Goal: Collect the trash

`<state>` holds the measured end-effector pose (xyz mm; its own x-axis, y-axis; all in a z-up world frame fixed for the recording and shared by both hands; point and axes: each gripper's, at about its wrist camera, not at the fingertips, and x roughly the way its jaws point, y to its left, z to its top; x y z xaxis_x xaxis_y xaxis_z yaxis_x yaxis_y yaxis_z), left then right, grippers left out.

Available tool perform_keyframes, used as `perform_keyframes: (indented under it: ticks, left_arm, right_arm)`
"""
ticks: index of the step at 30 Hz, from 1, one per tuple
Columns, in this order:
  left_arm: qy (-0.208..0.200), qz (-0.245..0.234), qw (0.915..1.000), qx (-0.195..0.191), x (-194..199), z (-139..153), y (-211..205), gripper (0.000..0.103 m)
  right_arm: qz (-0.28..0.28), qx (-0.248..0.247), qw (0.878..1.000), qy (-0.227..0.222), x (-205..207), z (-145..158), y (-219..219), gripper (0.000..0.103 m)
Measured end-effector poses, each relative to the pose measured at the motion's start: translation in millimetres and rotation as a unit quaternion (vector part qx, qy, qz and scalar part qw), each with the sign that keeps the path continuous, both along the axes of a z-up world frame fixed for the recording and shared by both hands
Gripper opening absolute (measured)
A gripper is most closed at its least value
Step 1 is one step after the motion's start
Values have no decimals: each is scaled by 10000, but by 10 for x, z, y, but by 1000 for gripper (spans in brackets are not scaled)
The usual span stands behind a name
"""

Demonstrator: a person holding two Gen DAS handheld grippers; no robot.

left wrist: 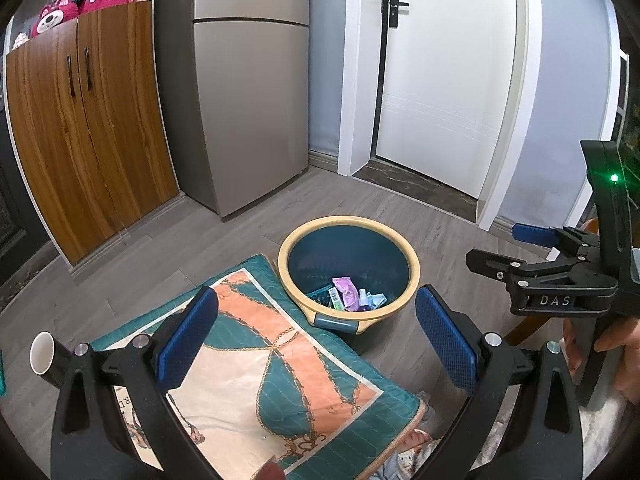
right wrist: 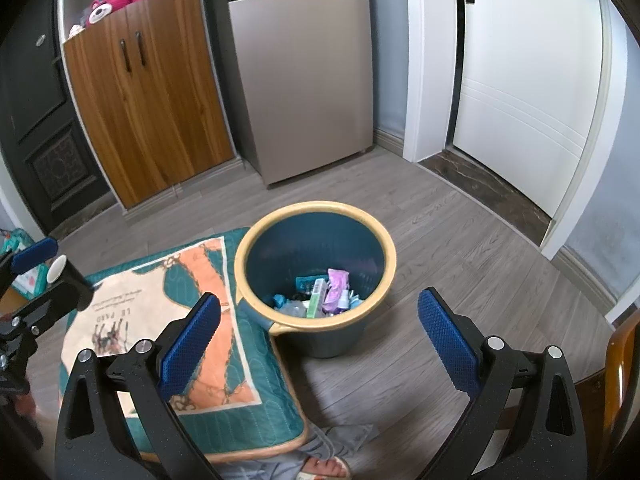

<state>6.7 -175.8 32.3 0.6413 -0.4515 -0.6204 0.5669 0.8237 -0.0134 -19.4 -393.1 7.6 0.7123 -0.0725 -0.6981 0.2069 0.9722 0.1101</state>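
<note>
Several pieces of trash already lie at the bottom of the bin (left wrist: 349, 272), which stands on the grey floor (left wrist: 420, 216) just right of a patterned cushion (left wrist: 280, 364). Among them are a purple wrapper (left wrist: 346, 289), a green and white box (left wrist: 336, 299), a small spray bottle (left wrist: 363, 299) and some blue scraps that are too jumbled to name. From the right wrist view the same heap shows against the near wall of the bin (right wrist: 316, 264), with the purple wrapper (right wrist: 337, 285) on top.

Both tongs are spread wide and carry nothing. The left gripper (left wrist: 316, 340) hangs above the cushion and the near rim of the bin, its blue pads well apart. The right gripper (right wrist: 318, 340) sits above the near side of the bin and the bare floor, equally empty; in the left view the right gripper (left wrist: 500, 248) shows from the side at the far right.

No loose trash can be seen on the cushion or on the visible floor around the bin. Judging from that, the collecting looks largely or wholly done, though whatever lies outside these two views cannot be ruled out. What may be left is a check of the surroundings, or perhaps lifting the bin by the handle (left wrist: 335, 323) on its near rim.
</note>
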Motion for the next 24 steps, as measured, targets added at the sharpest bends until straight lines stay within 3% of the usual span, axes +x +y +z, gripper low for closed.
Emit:
perform_keyframes:
  ticks: [17,24]
  left_arm:
    - [-183,-46,9998,63,-47,-5,-3,97]
    - [-194,28,9996,184,-54,36,43,97]
  right_arm:
    - [-3,-9,10000,11,2,-6,4,98]
    - [-349,-287,9977,503,65,-149,22,98]
